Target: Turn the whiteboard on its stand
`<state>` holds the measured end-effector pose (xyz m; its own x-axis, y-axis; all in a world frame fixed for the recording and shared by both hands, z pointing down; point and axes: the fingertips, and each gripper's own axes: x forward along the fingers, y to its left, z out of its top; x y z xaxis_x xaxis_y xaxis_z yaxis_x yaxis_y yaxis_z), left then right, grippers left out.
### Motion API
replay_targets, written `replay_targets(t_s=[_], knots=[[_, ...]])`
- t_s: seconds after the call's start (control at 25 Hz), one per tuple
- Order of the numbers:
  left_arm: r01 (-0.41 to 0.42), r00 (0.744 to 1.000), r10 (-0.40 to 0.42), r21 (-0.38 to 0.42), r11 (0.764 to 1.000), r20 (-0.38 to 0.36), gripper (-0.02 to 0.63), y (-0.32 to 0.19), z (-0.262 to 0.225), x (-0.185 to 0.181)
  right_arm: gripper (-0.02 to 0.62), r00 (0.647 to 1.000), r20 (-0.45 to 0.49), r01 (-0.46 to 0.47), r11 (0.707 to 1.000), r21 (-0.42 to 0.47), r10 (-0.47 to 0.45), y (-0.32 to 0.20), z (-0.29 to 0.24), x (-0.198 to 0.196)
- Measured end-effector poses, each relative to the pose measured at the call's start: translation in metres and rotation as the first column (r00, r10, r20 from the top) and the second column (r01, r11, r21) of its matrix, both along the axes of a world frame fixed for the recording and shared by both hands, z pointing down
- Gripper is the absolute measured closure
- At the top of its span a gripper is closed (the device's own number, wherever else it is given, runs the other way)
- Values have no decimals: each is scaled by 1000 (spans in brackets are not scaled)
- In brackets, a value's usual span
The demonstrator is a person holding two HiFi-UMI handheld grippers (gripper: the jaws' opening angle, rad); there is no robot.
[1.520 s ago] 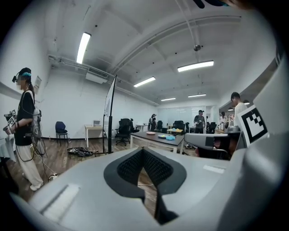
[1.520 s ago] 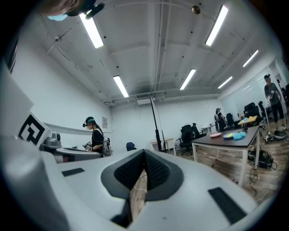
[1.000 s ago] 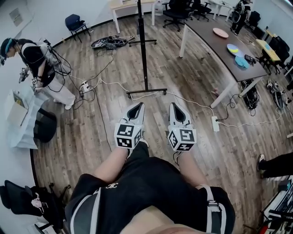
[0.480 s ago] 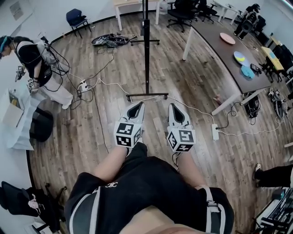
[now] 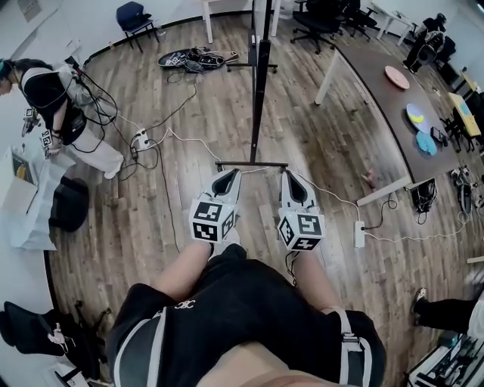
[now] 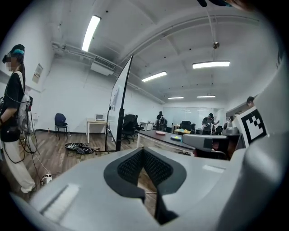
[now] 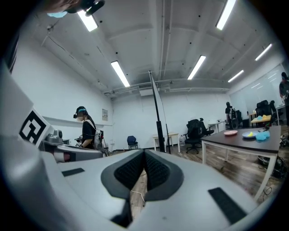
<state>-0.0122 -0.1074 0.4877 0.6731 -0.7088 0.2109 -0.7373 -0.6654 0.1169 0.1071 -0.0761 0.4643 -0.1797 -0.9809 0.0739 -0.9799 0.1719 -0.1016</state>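
Observation:
The whiteboard stands edge-on to me on its black stand [image 5: 259,83], whose floor foot [image 5: 251,163] lies just beyond both grippers. My left gripper [image 5: 226,178] and right gripper [image 5: 292,180] hang side by side above the wooden floor, both shut with nothing between the pads and clear of the stand. In the left gripper view the whiteboard [image 6: 121,101] rises as a thin slanted panel left of centre, beyond my left gripper [image 6: 143,152]. The right gripper view shows the stand's pole [image 7: 158,115] ahead of my right gripper [image 7: 144,154].
A person [image 5: 53,91] stands at the left by a white bin. A long dark table [image 5: 378,87] with plates runs along the right. A power strip [image 5: 360,234] and white cable lie on the floor by the foot. Cables [image 5: 189,58] and a blue chair [image 5: 132,15] are behind.
The stand's foot has come closer to the grippers as I walk toward it. Both grippers stay shut and side by side.

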Motion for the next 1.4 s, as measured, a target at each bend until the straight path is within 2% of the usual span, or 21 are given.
replay_targets(t_s=[0.56,1.0,1.4], knots=[[-35,999,35,-40,999,3,597,-156,10,-16,589,999,9,-51,998,-39,51,-155,7,-11],[-11,1000,11,-100,995,1,597,-213,26,-17,589,998,-32,-52,995,-87,49,-221,19,-7],[32,999,-31,-32,999,20,597,-285,6,6,588,999,-32,-5,1000,-28,4,-312,10,13]])
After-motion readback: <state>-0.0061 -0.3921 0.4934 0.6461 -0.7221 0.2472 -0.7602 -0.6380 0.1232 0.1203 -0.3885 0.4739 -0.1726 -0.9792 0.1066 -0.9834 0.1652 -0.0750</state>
